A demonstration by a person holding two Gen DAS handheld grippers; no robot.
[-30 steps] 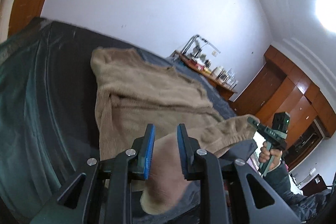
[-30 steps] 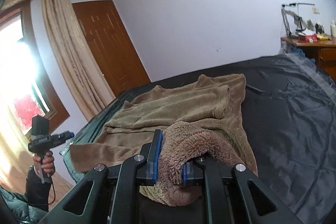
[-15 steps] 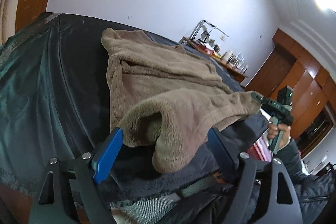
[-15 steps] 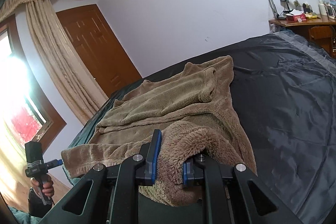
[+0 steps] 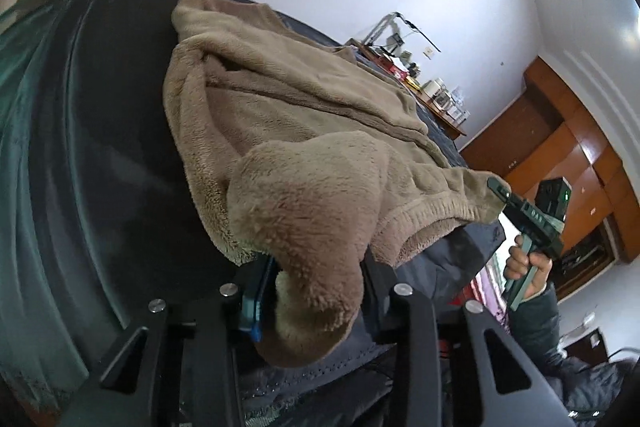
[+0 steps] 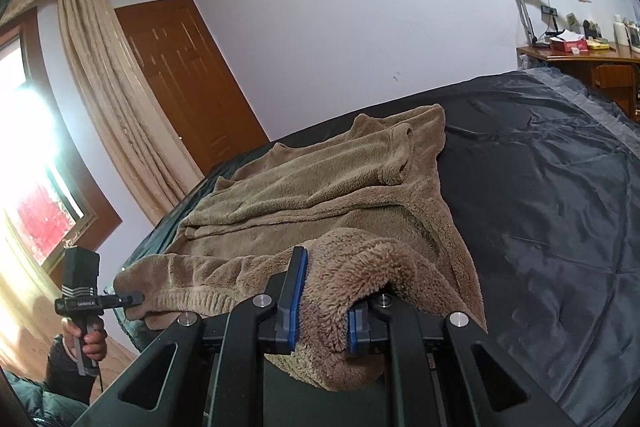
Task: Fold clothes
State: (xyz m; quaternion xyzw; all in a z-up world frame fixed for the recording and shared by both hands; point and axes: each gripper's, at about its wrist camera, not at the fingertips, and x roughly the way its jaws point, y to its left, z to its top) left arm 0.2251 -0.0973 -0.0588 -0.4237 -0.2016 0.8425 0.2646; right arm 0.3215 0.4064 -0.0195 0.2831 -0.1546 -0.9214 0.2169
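Home bedroom: bed (image 6: 540,187), curtains (image 6: 108,99) (pelmet above), wardrobe (image 5: 568,147).

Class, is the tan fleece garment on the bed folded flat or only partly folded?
Partly folded: fleece garment has sleeves folded in, hem raised.

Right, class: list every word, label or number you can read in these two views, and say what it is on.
Nothing reads clearly.
White lettering on the right gripper: too blurred to read.
White lettering on the left gripper, its jaws closing on the fleece top: too small to read.
Boxes on the desk: print too small to read.
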